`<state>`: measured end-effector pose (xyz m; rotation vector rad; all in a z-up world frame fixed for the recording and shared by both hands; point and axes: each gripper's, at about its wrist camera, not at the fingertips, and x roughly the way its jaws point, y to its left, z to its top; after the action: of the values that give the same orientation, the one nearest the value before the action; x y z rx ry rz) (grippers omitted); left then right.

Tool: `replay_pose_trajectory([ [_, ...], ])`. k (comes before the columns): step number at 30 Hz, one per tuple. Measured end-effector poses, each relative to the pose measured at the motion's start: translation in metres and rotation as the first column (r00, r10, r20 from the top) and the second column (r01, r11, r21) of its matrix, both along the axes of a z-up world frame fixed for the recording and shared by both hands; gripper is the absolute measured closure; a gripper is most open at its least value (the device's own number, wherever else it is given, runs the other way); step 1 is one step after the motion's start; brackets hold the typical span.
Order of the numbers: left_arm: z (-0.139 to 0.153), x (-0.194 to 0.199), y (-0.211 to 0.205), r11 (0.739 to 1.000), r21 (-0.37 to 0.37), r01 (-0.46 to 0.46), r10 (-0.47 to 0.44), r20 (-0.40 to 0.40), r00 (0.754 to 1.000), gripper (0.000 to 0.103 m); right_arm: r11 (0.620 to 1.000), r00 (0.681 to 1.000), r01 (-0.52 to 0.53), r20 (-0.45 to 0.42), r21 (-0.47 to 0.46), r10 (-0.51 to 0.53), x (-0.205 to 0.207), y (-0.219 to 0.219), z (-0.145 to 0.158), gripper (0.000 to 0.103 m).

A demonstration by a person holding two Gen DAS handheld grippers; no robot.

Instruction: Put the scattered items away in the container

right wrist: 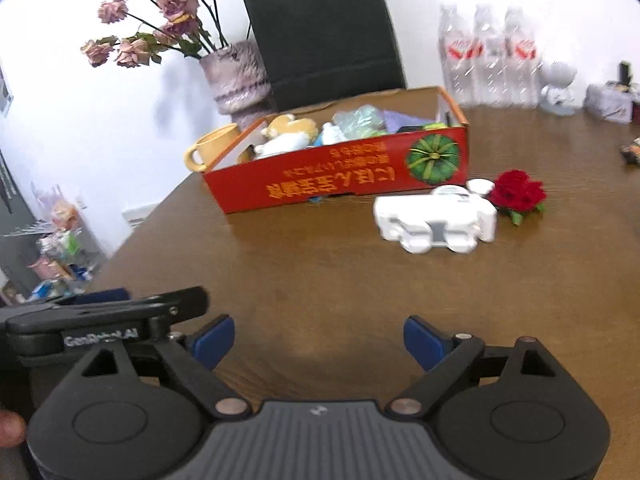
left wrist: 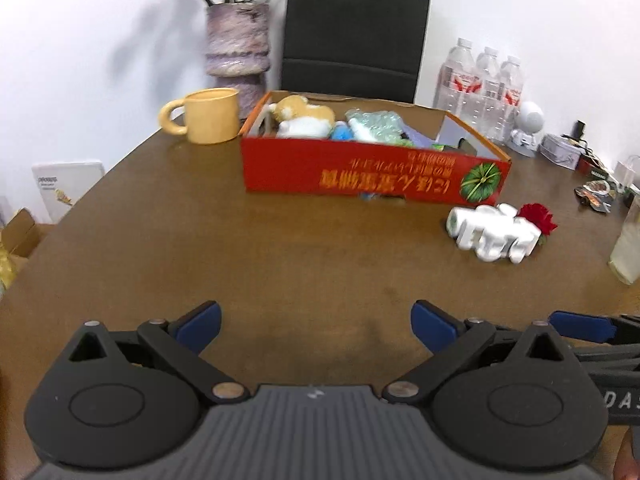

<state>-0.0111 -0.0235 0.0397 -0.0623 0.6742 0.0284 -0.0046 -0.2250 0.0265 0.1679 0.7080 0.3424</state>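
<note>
Red box [right wrist: 340, 176]; flower blooms [right wrist: 160, 20] right-view only

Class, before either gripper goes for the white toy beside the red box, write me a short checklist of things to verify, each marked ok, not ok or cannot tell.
1. Right gripper jaws open and empty: ok.
2. Left gripper jaws open and empty: ok.
3. White toy out of the box, lying on the table: ok.
4. Path from right gripper to toy clear of other things: ok.
5. Red flower apart from the toy: cannot tell; they sit very close.
6. Room in the red box for the toy: cannot tell; it already holds several things.
</note>
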Motion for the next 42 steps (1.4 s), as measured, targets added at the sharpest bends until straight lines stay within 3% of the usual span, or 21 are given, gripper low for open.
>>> replay_pose_trajectory([
  [5, -0.016, -0.013, -0.003, 0.999, 0.036, 0.020, -0.022, 0.064, 0.998, 0.000, 0.994, 0.994, 0.103, 0.022, -0.046, -0.103, -0.008, -0.005, -0.020, 0.011],
  [8, -0.025, -0.011, -0.003, 0.999, 0.031, 0.029, -0.031, 0.038, 0.999, 0.000, 0.991, 0.993, 0.110, 0.043, -0.074, -0.108, -0.008, -0.004, -0.025, 0.008],
  [13, -0.035, -0.011, -0.004, 0.996, 0.084, 0.035, -0.036, 0.006, 0.999, 0.000, 0.990, 0.992, 0.115, 0.063, -0.087, -0.110, -0.015, -0.002, -0.030, 0.002],
  [37, -0.038, -0.009, -0.001, 0.996, 0.060, 0.059, -0.058, -0.023, 0.998, 0.000, 0.983, 0.991, 0.131, 0.057, -0.131, -0.125, -0.013, 0.004, -0.032, 0.000],
  [42, -0.038, -0.009, 0.005, 0.997, 0.059, 0.052, -0.051, -0.023, 0.998, 0.000, 0.967, 0.991, 0.130, 0.054, -0.221, -0.121, -0.013, 0.015, -0.034, 0.000],
])
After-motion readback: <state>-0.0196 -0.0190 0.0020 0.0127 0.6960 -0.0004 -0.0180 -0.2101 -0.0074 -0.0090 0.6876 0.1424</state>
